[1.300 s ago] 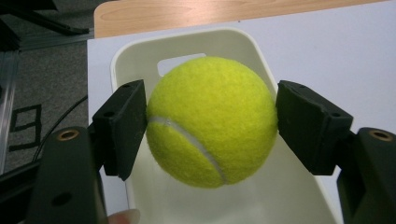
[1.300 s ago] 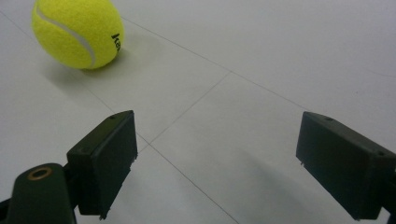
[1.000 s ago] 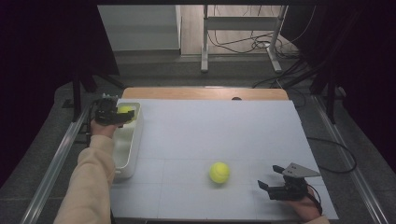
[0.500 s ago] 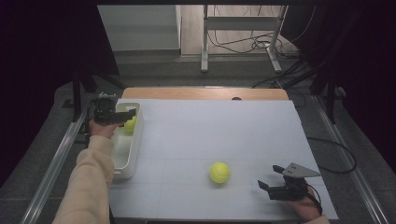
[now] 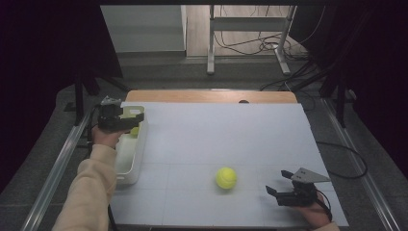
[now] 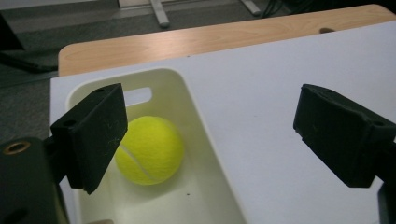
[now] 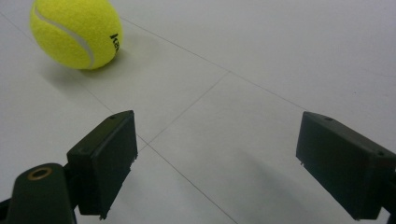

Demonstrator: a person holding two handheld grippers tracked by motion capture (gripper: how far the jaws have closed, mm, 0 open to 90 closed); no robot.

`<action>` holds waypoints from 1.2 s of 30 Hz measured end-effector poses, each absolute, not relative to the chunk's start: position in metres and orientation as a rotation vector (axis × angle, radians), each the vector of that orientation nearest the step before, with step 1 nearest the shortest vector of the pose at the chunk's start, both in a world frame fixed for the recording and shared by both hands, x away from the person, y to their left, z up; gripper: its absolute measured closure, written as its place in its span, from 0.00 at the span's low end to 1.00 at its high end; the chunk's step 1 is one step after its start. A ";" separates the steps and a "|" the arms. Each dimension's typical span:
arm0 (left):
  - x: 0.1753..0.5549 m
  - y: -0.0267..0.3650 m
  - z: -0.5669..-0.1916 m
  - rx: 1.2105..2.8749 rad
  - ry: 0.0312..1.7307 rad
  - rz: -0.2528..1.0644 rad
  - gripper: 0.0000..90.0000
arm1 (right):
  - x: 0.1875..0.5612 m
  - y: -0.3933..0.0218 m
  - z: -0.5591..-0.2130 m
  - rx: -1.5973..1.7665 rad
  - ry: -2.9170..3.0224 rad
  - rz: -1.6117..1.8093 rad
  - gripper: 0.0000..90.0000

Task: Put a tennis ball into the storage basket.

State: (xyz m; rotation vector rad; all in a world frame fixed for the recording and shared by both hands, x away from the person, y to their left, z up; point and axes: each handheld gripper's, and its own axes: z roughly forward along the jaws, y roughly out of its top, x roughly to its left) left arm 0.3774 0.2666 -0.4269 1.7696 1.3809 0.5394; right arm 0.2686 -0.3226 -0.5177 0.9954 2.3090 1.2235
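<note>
hovering left gripper (image 5: 136, 117) spread wide, empty, over bin (image 5: 130, 166), right gripper (image 5: 280, 191) likewise spread

Dim room, grey floor (image 5: 183, 77), tangled cables (image 5: 250, 45), metal stand legs (image 5: 210, 48).

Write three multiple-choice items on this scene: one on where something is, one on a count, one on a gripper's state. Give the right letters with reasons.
1. Where does the tennis ball nearest the left gripper lie?
A. inside the white bin
B. on the wooden table edge
C. on the floor

2. How many tennis balls are there?
A. one
B. two
C. four

3. How is the right gripper?
A. shut on a ball
B. shut and empty
C. open and empty

Answers:
1. A: the left gripper view shows the ball in the bin resting within the white bin.
2. B: that one, plus the ball on the white mat.
3. C: in the right gripper view the jaws stand wide apart with only mat between them.
</note>
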 end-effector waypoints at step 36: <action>0.343 0.206 -0.414 1.797 1.122 0.437 0.12 | 0.267 -0.327 -0.516 0.990 2.298 1.236 0.15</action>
